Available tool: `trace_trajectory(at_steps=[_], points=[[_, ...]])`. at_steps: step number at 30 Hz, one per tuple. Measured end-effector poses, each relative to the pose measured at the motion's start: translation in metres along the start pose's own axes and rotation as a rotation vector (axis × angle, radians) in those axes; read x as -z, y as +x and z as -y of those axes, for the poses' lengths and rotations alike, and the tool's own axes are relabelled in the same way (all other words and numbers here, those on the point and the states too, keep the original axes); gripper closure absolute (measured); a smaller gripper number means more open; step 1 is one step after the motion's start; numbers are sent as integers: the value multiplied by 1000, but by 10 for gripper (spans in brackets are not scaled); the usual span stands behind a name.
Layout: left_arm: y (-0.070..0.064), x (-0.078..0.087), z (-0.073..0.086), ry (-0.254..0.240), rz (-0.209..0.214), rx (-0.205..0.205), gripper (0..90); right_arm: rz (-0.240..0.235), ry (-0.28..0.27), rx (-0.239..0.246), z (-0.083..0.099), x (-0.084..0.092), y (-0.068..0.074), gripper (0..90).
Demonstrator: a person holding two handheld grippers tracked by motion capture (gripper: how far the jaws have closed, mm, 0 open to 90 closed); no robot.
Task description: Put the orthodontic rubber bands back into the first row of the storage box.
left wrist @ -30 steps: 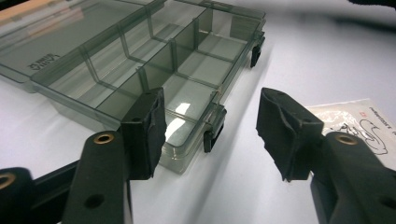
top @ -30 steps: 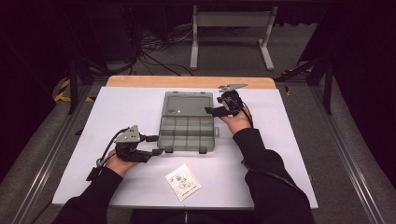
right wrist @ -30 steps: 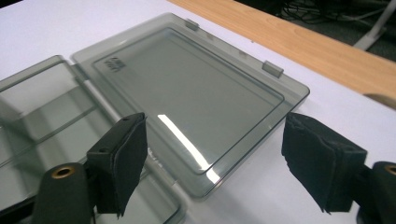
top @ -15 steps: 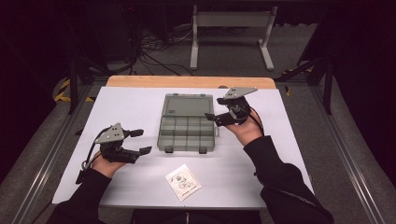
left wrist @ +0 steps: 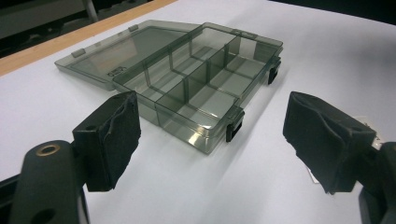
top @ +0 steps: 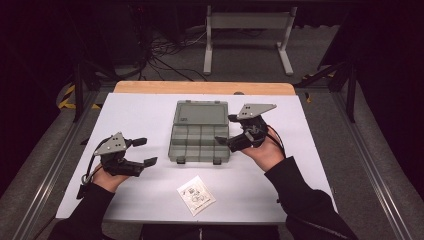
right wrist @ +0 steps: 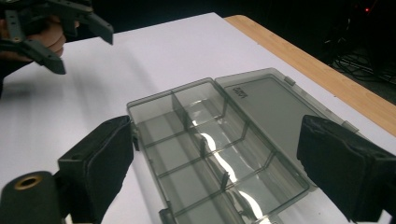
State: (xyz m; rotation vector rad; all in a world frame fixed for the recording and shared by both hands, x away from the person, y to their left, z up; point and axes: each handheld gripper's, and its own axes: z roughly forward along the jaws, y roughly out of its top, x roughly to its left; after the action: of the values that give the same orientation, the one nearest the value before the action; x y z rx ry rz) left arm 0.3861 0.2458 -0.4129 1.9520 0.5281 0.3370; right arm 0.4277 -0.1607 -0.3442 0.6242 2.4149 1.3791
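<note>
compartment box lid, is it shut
No, the compartment box lies open in the high view, its lid folded back flat on the table and the empty divided tray facing up.

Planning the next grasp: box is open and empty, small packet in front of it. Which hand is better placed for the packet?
Left, probably. The left tongs stand open just beside the packet; the right tongs hover open at the compartment box, farther from it.
</note>
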Motion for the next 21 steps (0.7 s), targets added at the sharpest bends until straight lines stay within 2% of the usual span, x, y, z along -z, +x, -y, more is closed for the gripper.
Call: trace_trajectory(at_steps=[4,14,15,21], points=[[0,5,4,11,-13,-3,188,-25,5,5,-1,2,11,78],[1,15,8,-12,-28,8,180,-80,-11,34,-5,2,32,53],[3,16,9,-14,-43,-1,180,-92,-10,43,-6,2,35,51],[3,17,9,-22,-36,7,179,-126,26,89,-11,-1,48,51]])
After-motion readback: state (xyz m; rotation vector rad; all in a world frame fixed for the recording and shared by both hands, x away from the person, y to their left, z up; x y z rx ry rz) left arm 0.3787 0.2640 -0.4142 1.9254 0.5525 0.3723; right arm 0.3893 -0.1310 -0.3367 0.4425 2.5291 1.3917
